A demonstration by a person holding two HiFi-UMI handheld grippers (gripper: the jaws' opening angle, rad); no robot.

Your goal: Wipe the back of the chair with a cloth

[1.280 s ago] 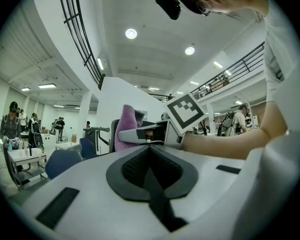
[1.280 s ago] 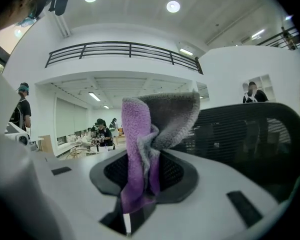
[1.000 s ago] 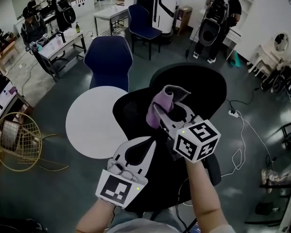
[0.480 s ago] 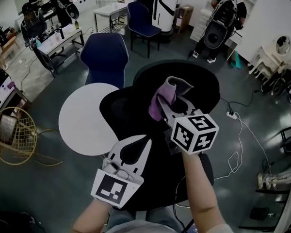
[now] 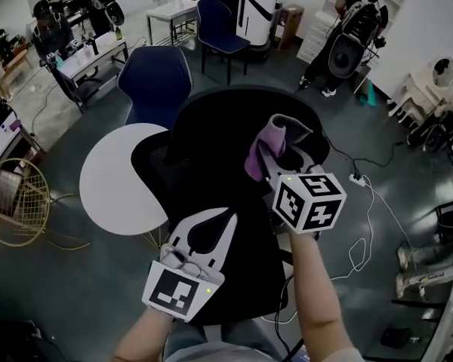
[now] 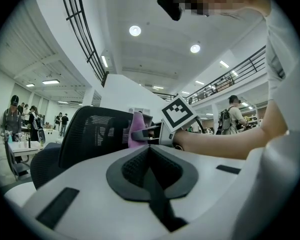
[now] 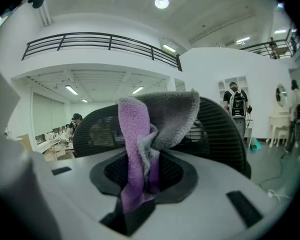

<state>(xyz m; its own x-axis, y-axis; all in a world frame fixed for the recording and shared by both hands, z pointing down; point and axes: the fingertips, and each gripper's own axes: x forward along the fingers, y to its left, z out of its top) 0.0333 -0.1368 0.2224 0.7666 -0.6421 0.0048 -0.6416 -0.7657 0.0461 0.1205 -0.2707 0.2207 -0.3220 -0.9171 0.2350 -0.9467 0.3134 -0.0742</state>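
White plastic comes first: the left gripper [image 5: 215, 221] hangs low by the person's body, its jaws pressed together with nothing between them. It looks idle, probably kept back to stay out of the wiping hand's way.

Just beyond it the right gripper [image 5: 275, 161] reaches forward, its jaws clamped tight on a purple-and-grey cloth [image 5: 266, 145]. The pinch takes the lower folds, so a loose tuft stands out past the tips — likely the part meant to do the rubbing.

The cloth is held by the upper part of the black mesh chair back [image 5: 219, 119], close to it, though I cannot tell whether it touches. Judging by that, the wipe is either just starting or between strokes, and the cloth needs pressing flat to the mesh and drawing across.

A round white table [image 5: 117, 183] stands beside the chair, with a blue chair [image 5: 157, 81] behind it — neither is in the way.
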